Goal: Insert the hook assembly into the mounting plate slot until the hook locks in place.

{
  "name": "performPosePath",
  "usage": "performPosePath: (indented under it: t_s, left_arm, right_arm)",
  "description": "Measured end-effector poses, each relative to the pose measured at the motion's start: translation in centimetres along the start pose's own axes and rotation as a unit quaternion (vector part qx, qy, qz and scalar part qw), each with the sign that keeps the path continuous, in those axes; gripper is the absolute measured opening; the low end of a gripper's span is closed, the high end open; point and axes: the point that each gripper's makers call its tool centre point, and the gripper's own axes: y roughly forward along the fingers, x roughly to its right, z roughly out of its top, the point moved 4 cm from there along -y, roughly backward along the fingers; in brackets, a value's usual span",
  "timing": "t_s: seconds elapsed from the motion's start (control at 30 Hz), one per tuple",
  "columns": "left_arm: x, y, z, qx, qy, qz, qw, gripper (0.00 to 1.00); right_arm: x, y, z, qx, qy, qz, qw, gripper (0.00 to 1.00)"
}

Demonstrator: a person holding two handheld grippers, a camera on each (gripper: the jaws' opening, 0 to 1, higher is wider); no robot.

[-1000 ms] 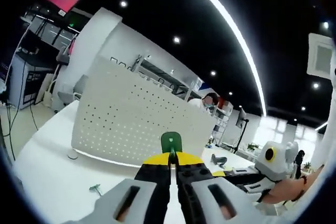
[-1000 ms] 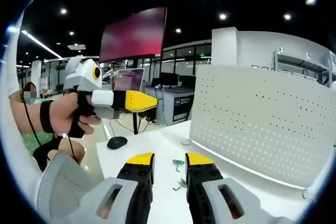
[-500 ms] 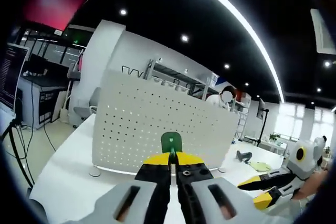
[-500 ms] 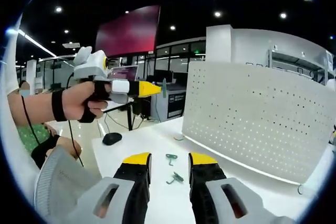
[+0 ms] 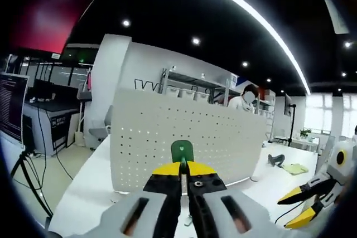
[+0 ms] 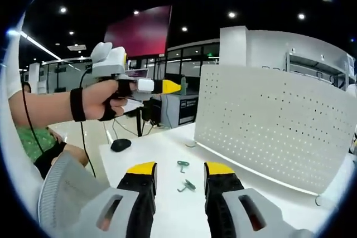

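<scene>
A white perforated mounting plate (image 5: 189, 137) stands upright on the white table, also seen as the mounting plate (image 6: 279, 132) in the right gripper view. My left gripper (image 5: 182, 166) is shut on a small green hook (image 5: 182, 151), held in the air facing the plate's holes. From the right gripper view, a hand holds the left gripper (image 6: 172, 86) level, its tip short of the plate's left edge. My right gripper (image 6: 179, 169) is open above the table with nothing between its jaws; the right gripper (image 5: 294, 209) also appears low right. Two loose green hooks (image 6: 182, 165) lie on the table beyond its jaws.
A black mouse (image 6: 120, 145) lies at the table's far left edge. A dark monitor (image 6: 139, 33) and desks stand behind. Another person (image 5: 244, 100) sits behind the plate. Bare white tabletop (image 6: 150, 149) stretches in front of the plate.
The left gripper, still shut on the green hook, has moved toward the plate's left edge and now faces its front. The right gripper has stayed open, nearly still.
</scene>
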Motion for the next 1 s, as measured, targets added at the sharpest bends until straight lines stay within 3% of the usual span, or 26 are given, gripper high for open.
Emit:
performPosePath:
  t_s: [0.2, 0.27, 0.37, 0.43, 0.67, 1.0]
  left_arm:
    - [-0.7, 0.8, 0.5, 0.013, -0.003, 0.019, 0.9997, 0.02]
    - [-1.1, 1.0, 0.6, 0.009, 0.023, 0.034, 0.9991, 0.02]
    - [-1.2, 1.7, 0.8, 0.012, 0.011, 0.033, 0.9993, 0.02]
    - [-1.5, 2.1, 0.7, 0.001, 0.037, 0.044, 0.9983, 0.02]
    - [-2.3, 3.4, 0.8, -0.005, 0.065, 0.066, 0.9957, 0.02]
    - [-2.5, 4.7, 1.0, -0.004, 0.088, 0.073, 0.9934, 0.02]
  right_arm:
    - [0.6, -0.7, -0.1, 0.0, 0.004, -0.013, 0.9999, 0.34]
    - [0.8, -0.8, 0.0, 0.0, 0.004, -0.016, 0.9999, 0.34]
    - [0.9, -1.0, 0.1, 0.0, 0.003, -0.022, 0.9998, 0.34]
    - [1.0, -1.1, 0.1, 0.0, 0.005, -0.024, 0.9997, 0.34]
    - [1.1, -1.7, -0.3, -0.006, 0.006, -0.03, 0.9995, 0.33]
    - [1.5, -2.0, -0.8, -0.013, 0.012, -0.033, 0.9993, 0.34]
